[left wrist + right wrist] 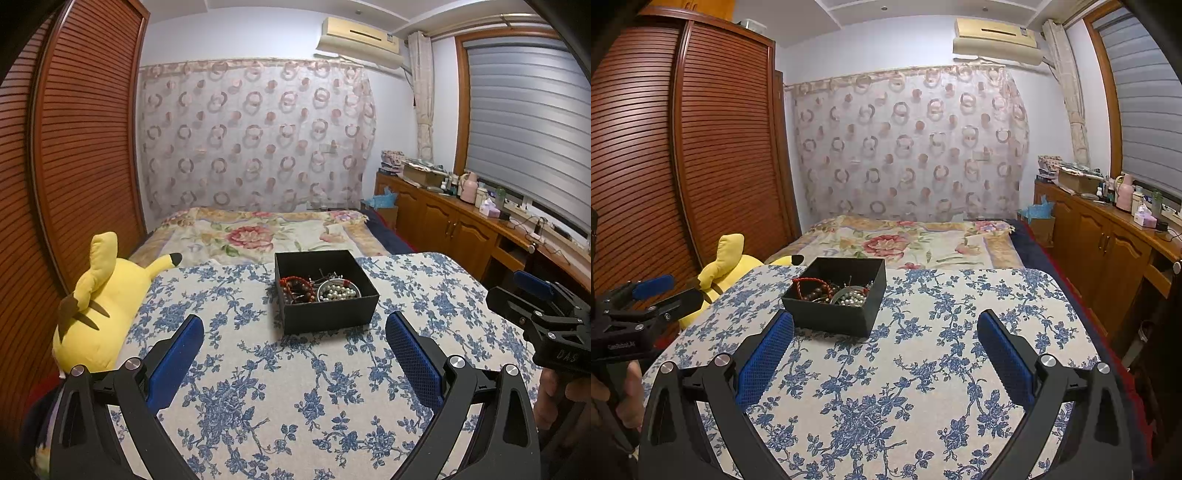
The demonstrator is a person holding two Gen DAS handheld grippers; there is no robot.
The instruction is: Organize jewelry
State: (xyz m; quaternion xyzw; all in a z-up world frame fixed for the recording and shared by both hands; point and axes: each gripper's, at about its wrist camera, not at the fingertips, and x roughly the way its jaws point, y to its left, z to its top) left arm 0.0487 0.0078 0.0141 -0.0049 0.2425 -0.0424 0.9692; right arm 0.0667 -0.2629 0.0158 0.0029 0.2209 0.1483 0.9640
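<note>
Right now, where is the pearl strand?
The pearl strand lies in a small metal dish at the right of the black box, beside the red-brown bead bracelets, ahead of both open grippers.

One box [325,295] (two tools [295,332]).

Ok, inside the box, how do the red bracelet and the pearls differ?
The red bracelet is a dark red-brown strand lying loose on the left of the black box; the pearls are pale and whitish, on the right. The pearls sit heaped in a small round metal dish; the bracelet rests on the box floor. Both are beaded and untouched by either tool.
</note>
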